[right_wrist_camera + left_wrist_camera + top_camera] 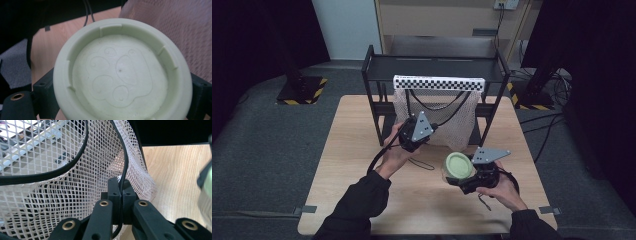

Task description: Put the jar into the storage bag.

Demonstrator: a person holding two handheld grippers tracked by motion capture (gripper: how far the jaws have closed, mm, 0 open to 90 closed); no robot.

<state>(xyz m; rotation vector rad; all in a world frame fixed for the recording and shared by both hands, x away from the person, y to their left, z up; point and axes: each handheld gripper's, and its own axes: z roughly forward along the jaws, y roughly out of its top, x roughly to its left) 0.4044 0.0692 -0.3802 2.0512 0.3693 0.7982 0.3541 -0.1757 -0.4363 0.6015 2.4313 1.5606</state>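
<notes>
On the left, my left gripper (416,131) had its jaws pinched tight on the black corded rim (121,170) of the white mesh bag (447,117), holding the bag's mouth open where it hung from the black metal rack (377,95) at the far side of the bench (357,165). I judged that grip the weak point: the cord was thin and sat right at the jaw tips, so any tug toward me could have let it slip out and the mouth would have sagged shut. Pulling harder could also have dragged the bag off the rack or tipped the rack itself.

To the right and nearer me, my right gripper (472,177) had its jaws spread wide around a pale green round container (458,165), gripping its sides, with the paw-print face (120,75) turned up toward the camera. It was held above the bench, just beside the bag's lower right edge, not yet inside. The smooth round wall looked likely to twist or slide out if I tilted it carelessly, and it could have snagged on the netting or missed the opening.

Counted: one bag, one rack, one green container, one checkered strip (439,82) along the rack's top, two grippers.
</notes>
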